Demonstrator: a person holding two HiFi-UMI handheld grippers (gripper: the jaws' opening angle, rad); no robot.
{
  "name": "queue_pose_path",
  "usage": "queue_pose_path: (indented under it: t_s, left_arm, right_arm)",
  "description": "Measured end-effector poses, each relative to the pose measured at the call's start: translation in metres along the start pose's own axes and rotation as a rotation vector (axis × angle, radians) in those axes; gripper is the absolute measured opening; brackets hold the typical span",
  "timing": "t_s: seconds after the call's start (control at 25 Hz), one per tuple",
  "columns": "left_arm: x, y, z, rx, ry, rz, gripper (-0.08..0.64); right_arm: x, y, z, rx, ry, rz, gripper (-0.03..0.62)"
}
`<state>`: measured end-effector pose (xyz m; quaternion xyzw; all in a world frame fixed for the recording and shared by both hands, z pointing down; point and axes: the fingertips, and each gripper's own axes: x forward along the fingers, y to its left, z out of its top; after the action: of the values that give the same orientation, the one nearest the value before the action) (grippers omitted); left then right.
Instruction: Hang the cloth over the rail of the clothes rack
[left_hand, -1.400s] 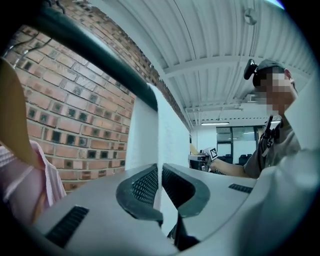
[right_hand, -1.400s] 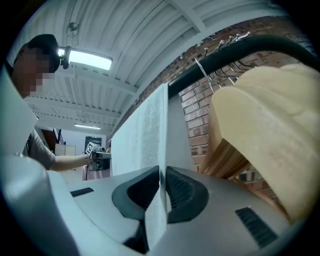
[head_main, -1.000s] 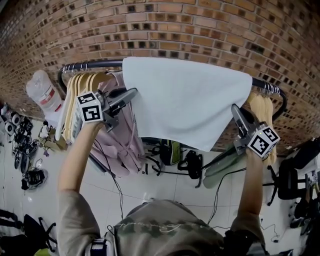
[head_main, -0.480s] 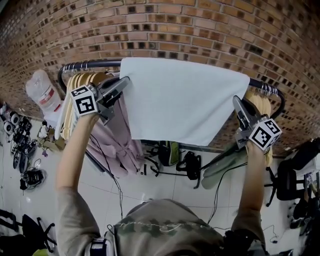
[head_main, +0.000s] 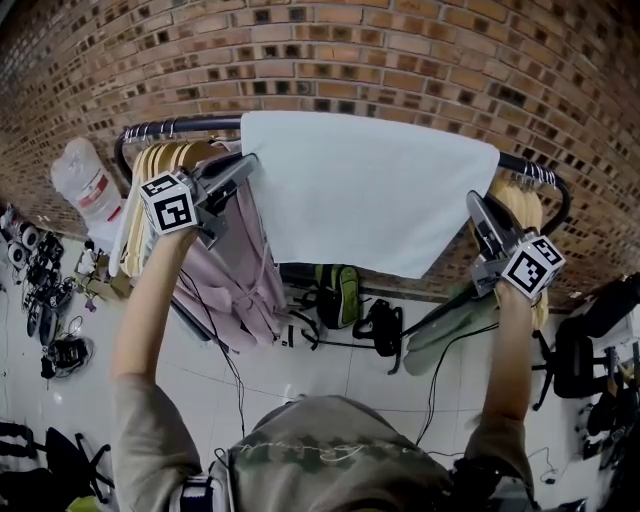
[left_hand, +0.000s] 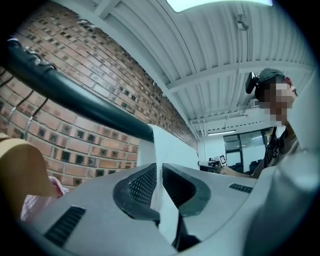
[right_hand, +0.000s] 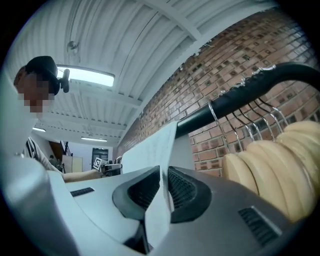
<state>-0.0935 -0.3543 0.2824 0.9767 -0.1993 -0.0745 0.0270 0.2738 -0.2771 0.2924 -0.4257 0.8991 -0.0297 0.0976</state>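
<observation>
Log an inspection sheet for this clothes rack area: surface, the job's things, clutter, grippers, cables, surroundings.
Surface: no table; white tiled floor below the rack.
Job's things: pale cloth draped over the dark rail, near side hanging down.
Clutter: wooden hangers and a pink garment on the rail; bags on the floor.
Grippers: left gripper shut on the cloth's left edge; right gripper shut on its right edge.
Cables: black cable trailing across the floor.
Surroundings: brick wall behind; black chair at right.
</observation>
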Motion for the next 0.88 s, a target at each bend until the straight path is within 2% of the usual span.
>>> queue_pose_path:
  t_s: [0.04,0.12,0.16,0.2,0.32,0.4,0.6,0.72,0.84,0.88]
  left_arm:
    - [-0.002,0.002,0.0,-0.007,-0.001,0.013,0.026]
    - [-0.006,0.003,-0.005,-0.033,0.005,0.023,0.09]
    - [-0.008,0.002,-0.009,-0.044,0.014,0.018,0.127]
    - [-0.01,0.0,-0.013,-0.048,0.025,0.012,0.145]
    - [-0.017,-0.005,-0.023,-0.041,0.042,0.013,0.167]
    - [-0.021,-0.008,-0.027,-0.044,0.038,0.022,0.228]
    - [-0.029,-0.015,-0.026,-0.005,0.011,0.04,0.232]
    - [-0.033,-0.029,-0.023,0.006,-0.006,0.012,0.23]
    - [-0.036,-0.044,-0.03,0.052,0.029,-0.001,0.228]
    - [-0.037,-0.048,-0.035,0.086,0.053,0.005,0.175]
  right_arm:
    - [-0.002,0.001,-0.001,-0.009,0.001,-0.005,0.028]
    - [-0.006,0.001,-0.006,-0.016,0.011,-0.019,0.041]
    - [-0.008,0.002,-0.01,-0.018,0.019,-0.025,0.091]
    - [-0.01,0.003,-0.014,-0.023,0.029,-0.032,0.103]
    - [-0.02,0.006,-0.029,-0.054,0.07,-0.053,0.103]
    - [-0.028,0.009,-0.038,-0.062,0.095,-0.054,0.104]
    - [-0.036,0.015,-0.056,-0.061,0.128,-0.034,0.104]
    - [-0.04,0.019,-0.067,-0.082,0.166,-0.039,0.103]
    - [-0.039,0.024,-0.068,-0.08,0.165,-0.04,0.103]
    - [-0.039,0.025,-0.067,-0.074,0.158,-0.04,0.103]
